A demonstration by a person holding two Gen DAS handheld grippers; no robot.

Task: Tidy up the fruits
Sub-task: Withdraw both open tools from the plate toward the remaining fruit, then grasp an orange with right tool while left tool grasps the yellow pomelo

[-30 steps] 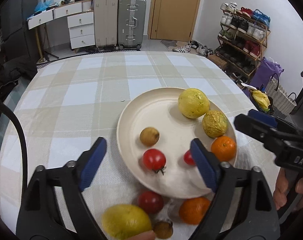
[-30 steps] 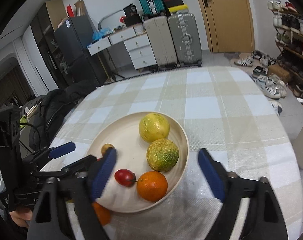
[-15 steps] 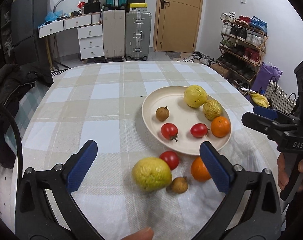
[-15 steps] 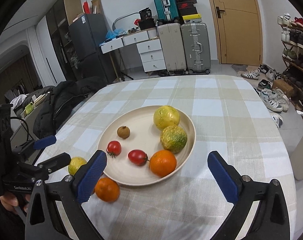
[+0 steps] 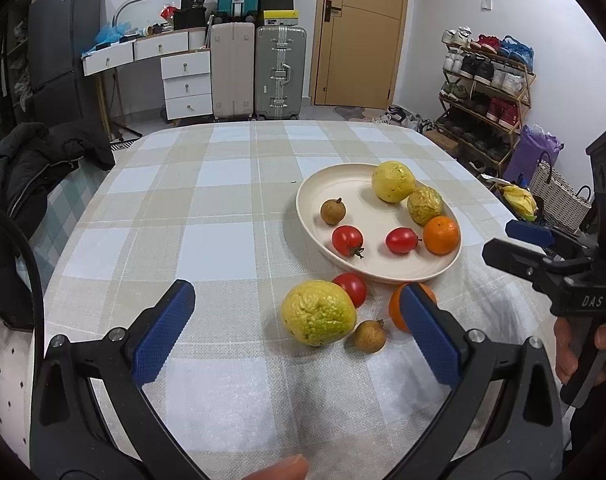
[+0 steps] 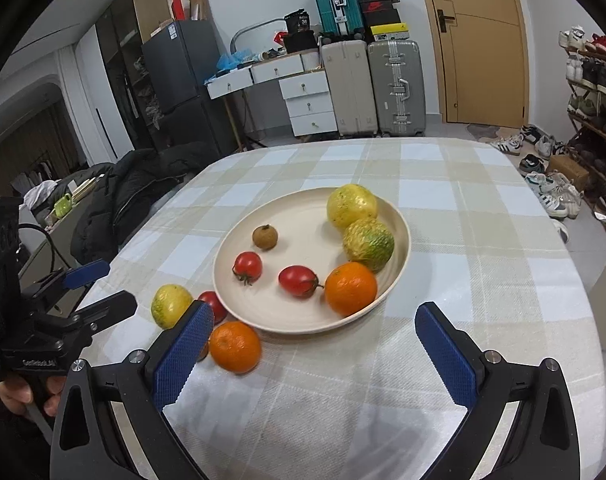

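Observation:
A cream plate (image 5: pixel 359 190) (image 6: pixel 315 316) holds two yellow fruits, an orange (image 6: pixel 350 288), two tomatoes and a small brown longan (image 6: pixel 265 237). On the cloth in front of it lie a yellow fruit (image 5: pixel 317 312), a tomato (image 5: pixel 351 287), an orange (image 5: pixel 399 312) (image 6: pixel 235 346) and a longan (image 5: pixel 369 336). My left gripper (image 5: pixel 299 334) is open and empty, raised just short of these loose fruits. My right gripper (image 6: pixel 313 354) is open and empty, near the plate's front edge.
The table (image 5: pixel 207 208) has a beige checked cloth. A dark jacket (image 5: pixel 27 160) hangs at its left edge. Suitcases (image 5: pixel 259 72), drawers and a door stand behind; a shoe rack (image 5: pixel 483 92) is on the right.
Both grippers have pulled back and up from the plate. The loose fruits in front of the plate have come fully into view. Both stay open.

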